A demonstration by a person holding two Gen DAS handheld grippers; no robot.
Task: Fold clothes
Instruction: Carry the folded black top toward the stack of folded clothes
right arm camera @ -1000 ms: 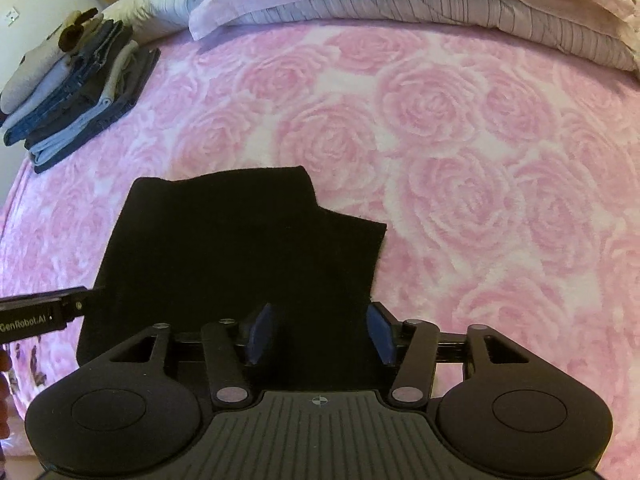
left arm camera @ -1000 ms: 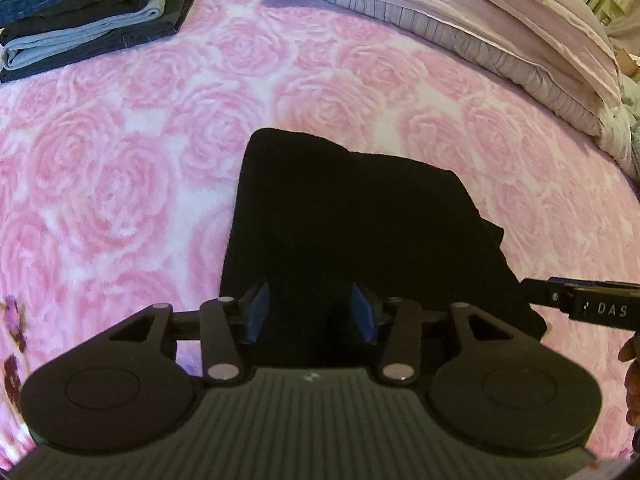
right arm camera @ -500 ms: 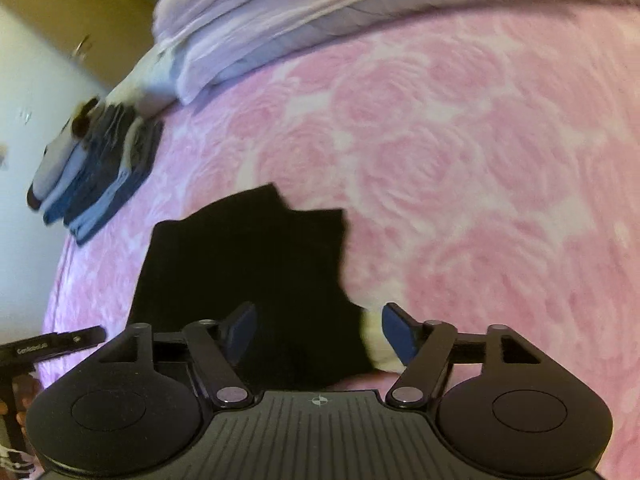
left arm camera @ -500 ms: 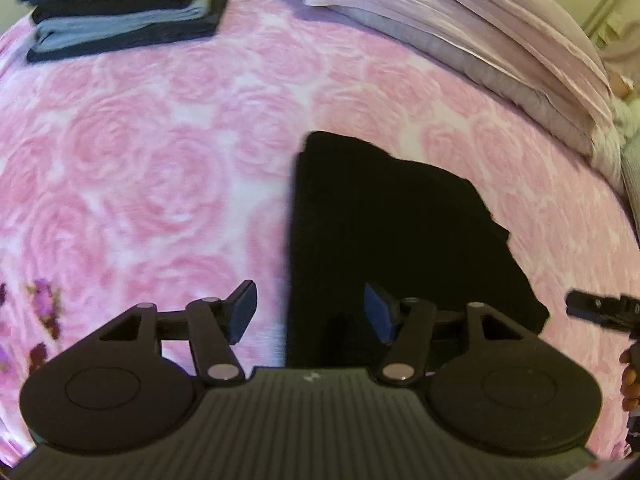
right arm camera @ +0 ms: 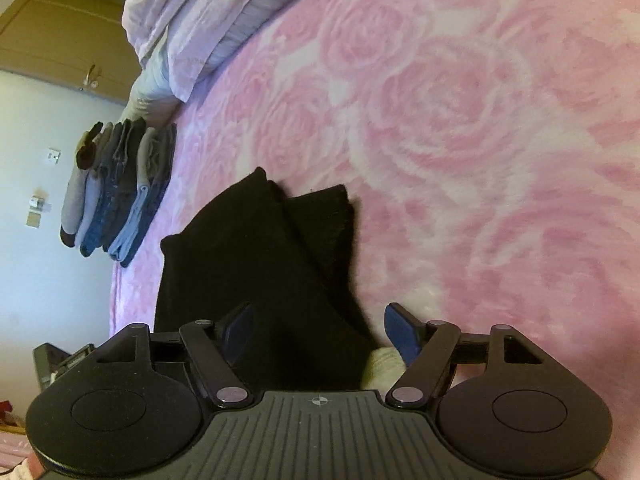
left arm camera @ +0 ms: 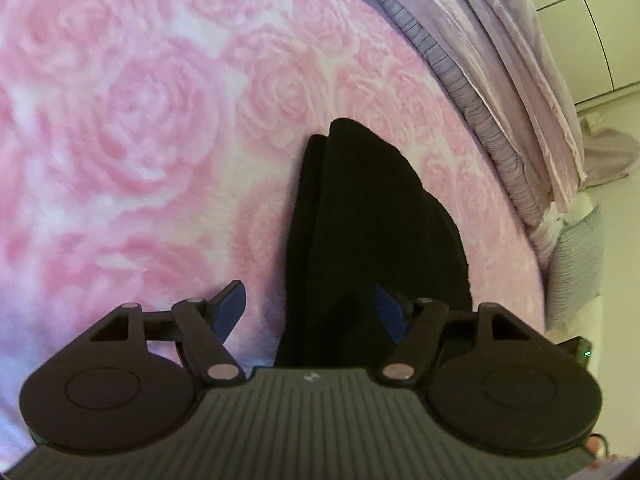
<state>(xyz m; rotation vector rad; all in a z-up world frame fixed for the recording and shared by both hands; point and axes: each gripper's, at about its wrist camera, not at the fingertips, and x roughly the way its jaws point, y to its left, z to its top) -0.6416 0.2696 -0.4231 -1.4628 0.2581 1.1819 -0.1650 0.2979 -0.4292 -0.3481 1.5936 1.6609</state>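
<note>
A black garment (left arm camera: pixel 372 220) lies folded flat on the pink rose blanket (left arm camera: pixel 132 128). My left gripper (left arm camera: pixel 308 308) hovers low over its near end. Its jaws are opening, the garment's left edge lies between the fingers, and the pads do not press on it. In the right wrist view the same black garment (right arm camera: pixel 256 264) shows two stepped layers. My right gripper (right arm camera: pixel 320 330) stands wide open over its near right edge, gripping nothing. A pale bit of fabric (right arm camera: pixel 380 364) shows under the right finger.
A stack of folded clothes (right arm camera: pixel 116 192) stands at the far left of the bed. Lilac pillows and bedding (left arm camera: pixel 500 92) (right arm camera: pixel 208 16) run along the head end. The bed edge and floor (left arm camera: pixel 616 240) are at the right. Pink blanket (right arm camera: pixel 480 140) spreads beyond the garment.
Both grippers have opened off the black garment, sunk closer to it and rolled, so both views are tilted. The garment lies flat on the blanket.
</note>
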